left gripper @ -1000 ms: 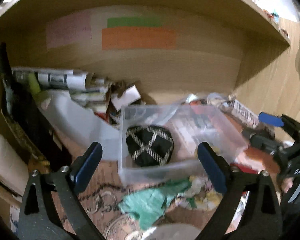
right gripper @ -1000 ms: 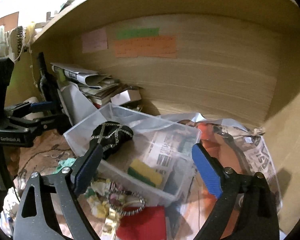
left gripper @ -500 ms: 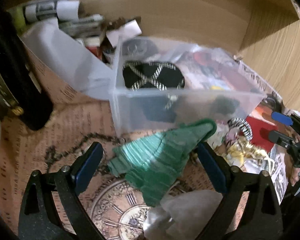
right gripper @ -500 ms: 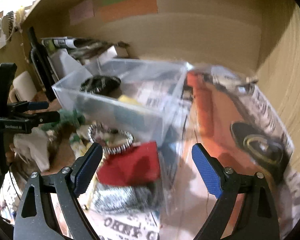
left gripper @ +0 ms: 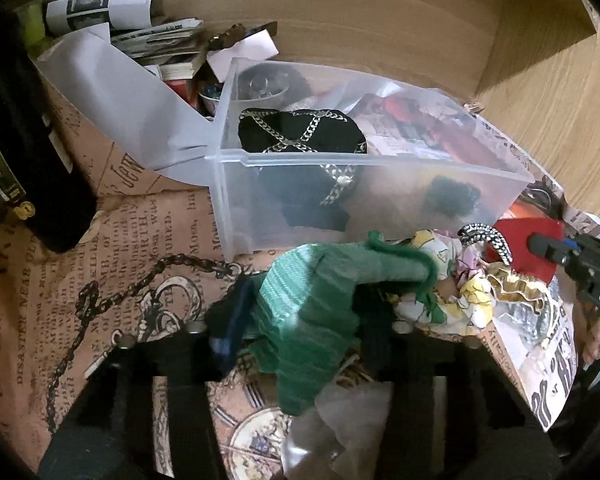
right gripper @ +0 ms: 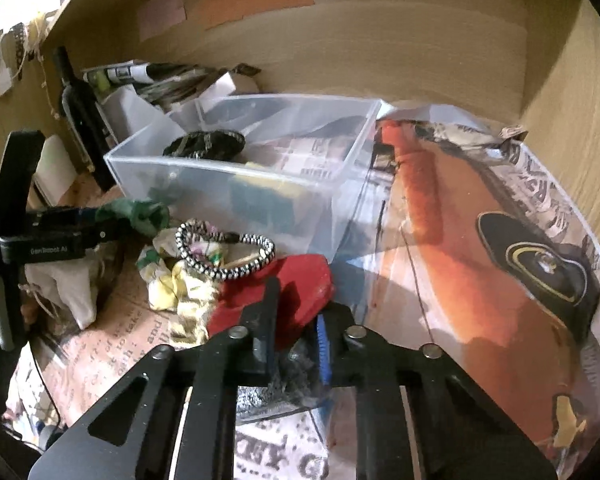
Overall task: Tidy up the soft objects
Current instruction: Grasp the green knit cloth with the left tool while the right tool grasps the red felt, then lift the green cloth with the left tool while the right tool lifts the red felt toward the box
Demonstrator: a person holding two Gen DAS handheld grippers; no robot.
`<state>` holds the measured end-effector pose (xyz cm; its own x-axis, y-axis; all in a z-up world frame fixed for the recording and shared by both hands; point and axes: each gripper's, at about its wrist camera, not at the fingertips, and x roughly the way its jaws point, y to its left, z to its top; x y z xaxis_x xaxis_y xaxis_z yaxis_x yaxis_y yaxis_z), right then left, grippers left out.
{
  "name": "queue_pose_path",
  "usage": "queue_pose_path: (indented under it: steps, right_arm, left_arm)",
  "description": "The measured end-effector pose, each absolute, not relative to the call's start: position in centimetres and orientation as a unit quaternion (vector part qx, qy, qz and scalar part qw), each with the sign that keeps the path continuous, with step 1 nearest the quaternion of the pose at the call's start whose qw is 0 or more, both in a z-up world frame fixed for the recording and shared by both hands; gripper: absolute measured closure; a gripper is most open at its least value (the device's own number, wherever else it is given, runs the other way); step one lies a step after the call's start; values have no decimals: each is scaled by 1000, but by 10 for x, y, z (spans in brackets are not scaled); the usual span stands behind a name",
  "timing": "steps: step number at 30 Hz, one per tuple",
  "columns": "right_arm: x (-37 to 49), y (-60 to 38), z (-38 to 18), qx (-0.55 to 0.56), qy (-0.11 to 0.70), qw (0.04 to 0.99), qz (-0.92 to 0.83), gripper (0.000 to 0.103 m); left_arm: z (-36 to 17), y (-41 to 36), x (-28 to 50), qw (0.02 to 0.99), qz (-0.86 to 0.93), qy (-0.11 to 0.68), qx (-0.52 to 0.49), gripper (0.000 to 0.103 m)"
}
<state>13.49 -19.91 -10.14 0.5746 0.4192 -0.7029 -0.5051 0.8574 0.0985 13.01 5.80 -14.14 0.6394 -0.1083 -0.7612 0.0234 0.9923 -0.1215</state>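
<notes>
while the green cloth (left gripper: 320, 304) lies on the desk (left gripper: 60, 272) just in front of the clear bin (left gripper: 380, 192), the left gripper (left gripper: 300, 320) has its fingers closed on it. beside it, the right gripper (right gripper: 296, 344) pinches a grey fabric (right gripper: 292, 376) under a red cloth (right gripper: 296, 284). a black pouch (left gripper: 300, 132) sits inside the bin, a braided band (right gripper: 224, 252) on the scraps nearby.

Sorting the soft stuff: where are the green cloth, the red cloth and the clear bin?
green cloth (left gripper: 312, 304), left wrist view, ribbed middle.
red cloth (right gripper: 300, 284), right wrist view, top fold.
clear bin (right gripper: 220, 188), right wrist view, front wall.
</notes>
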Motion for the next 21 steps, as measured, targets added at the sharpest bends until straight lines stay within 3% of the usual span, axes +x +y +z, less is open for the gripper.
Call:
queue_pose_path:
  steps: [6, 21]
  right_arm:
    - [129, -200, -85, -57, 348, 900, 257, 95]
    - [123, -201, -24, -43, 251, 932, 260, 96]
  left_arm:
    - [-124, 59, 117, 914, -34, 402, -45, 84]
    - [-60, 63, 101, 947, -26, 316, -50, 85]
